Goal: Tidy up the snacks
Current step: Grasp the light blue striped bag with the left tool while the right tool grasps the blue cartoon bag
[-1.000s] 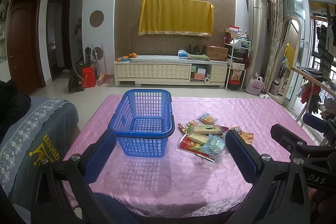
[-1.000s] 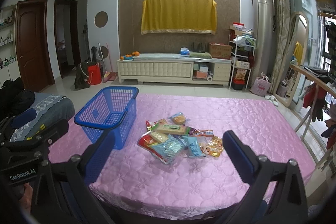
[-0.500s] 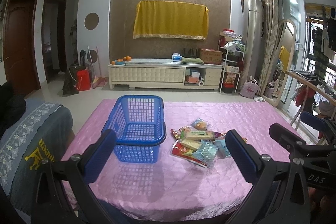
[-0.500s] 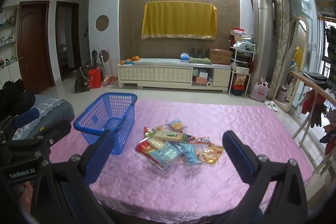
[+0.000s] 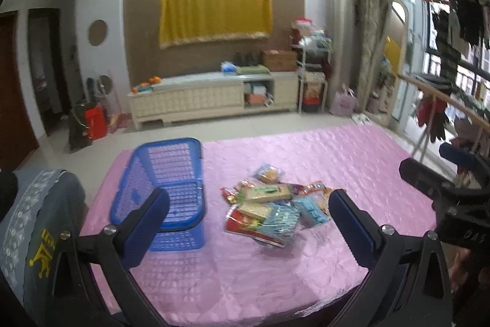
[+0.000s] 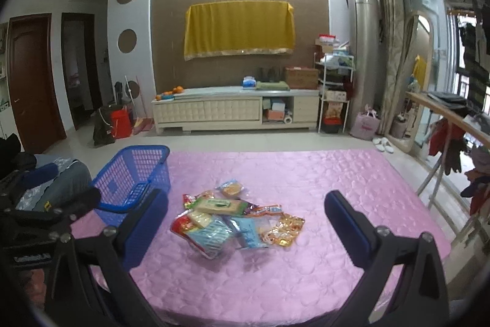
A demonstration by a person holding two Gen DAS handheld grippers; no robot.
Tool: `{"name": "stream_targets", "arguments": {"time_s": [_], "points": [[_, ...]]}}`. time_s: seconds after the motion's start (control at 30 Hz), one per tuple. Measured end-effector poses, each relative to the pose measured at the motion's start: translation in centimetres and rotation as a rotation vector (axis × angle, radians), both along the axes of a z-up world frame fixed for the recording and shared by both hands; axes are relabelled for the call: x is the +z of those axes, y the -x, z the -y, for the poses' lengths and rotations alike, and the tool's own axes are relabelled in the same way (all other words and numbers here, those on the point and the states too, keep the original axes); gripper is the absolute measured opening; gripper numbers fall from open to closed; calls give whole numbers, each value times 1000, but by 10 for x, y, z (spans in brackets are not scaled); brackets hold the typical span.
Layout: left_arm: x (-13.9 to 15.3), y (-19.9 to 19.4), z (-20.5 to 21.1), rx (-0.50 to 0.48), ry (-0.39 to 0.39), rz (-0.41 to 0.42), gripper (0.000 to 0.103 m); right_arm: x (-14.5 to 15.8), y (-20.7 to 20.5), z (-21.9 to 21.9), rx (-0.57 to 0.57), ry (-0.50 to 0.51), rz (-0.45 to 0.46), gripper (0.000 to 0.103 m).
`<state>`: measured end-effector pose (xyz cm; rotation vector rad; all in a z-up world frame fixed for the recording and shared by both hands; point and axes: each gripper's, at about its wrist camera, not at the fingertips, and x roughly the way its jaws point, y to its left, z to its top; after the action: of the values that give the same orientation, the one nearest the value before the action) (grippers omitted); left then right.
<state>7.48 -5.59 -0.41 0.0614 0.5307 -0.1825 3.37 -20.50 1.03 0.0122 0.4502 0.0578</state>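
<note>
Both my tongs, left and right, gape wide, empty (nothing touched); snack packets lie ahead between them, blue basket further left.

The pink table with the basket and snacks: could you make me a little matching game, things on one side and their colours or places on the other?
Things:
1. basket
2. tablecloth
3. snack packets
4. left gripper

Descriptions:
A. pink, covering the table
B. blue plastic mesh, nothing visible inside
C. wide open, holding nothing
D. heaped in a pile right of the basket

Pairs: 1-B, 2-A, 3-D, 4-C
</note>
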Motion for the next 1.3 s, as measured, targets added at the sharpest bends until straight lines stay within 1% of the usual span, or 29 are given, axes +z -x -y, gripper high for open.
{"name": "stream_targets", "arguments": {"time_s": [0.03, 0.1, 0.17, 0.23, 0.37, 0.47, 0.6, 0.73, 0.9, 0.97, 1.03, 1.07, 1.13, 1.3], "points": [[-5, -12, 5, -26, 14, -24, 103, -3, -8, 5, 3, -7, -19, 103], [-13, -26, 11, -43, 14, -56, 103, -8, -19, 11, 11, -12, -57, 103], [-21, -41, 21, -62, -6, -86, 103, -16, -32, 17, 9, -2, -106, 103], [-29, -54, 29, -76, -28, -98, 103, -24, -41, 23, 21, 10, -132, 103], [-46, -74, 50, -128, -65, -138, 103, -52, -73, 38, 23, 55, -231, 103], [-72, -95, 64, -155, -92, -217, 103, -80, -94, 50, 23, 30, -314, 103], [-114, -118, 83, -193, -180, -314, 103, -117, -118, 59, 14, 23, -406, 103], [-147, -142, 88, -209, -201, -414, 103, -151, -138, 64, 44, 18, -481, 103], [-175, -165, 90, -239, -212, -494, 102, -176, -151, 62, 64, 30, -534, 103], [-183, -172, 91, -242, -214, -516, 94, -184, -156, 63, 68, 24, -555, 102], [-193, -178, 89, -241, -218, -550, 82, -190, -160, 65, 74, 6, -572, 102], [-195, -179, 89, -242, -217, -557, 80, -192, -161, 66, 76, -2, -580, 102], [-202, -183, 88, -258, -202, -584, 68, -194, -162, 66, 81, -5, -589, 102], [-201, -178, 88, -281, -201, -577, 64, -192, -166, 60, 115, -4, -601, 102]]}}
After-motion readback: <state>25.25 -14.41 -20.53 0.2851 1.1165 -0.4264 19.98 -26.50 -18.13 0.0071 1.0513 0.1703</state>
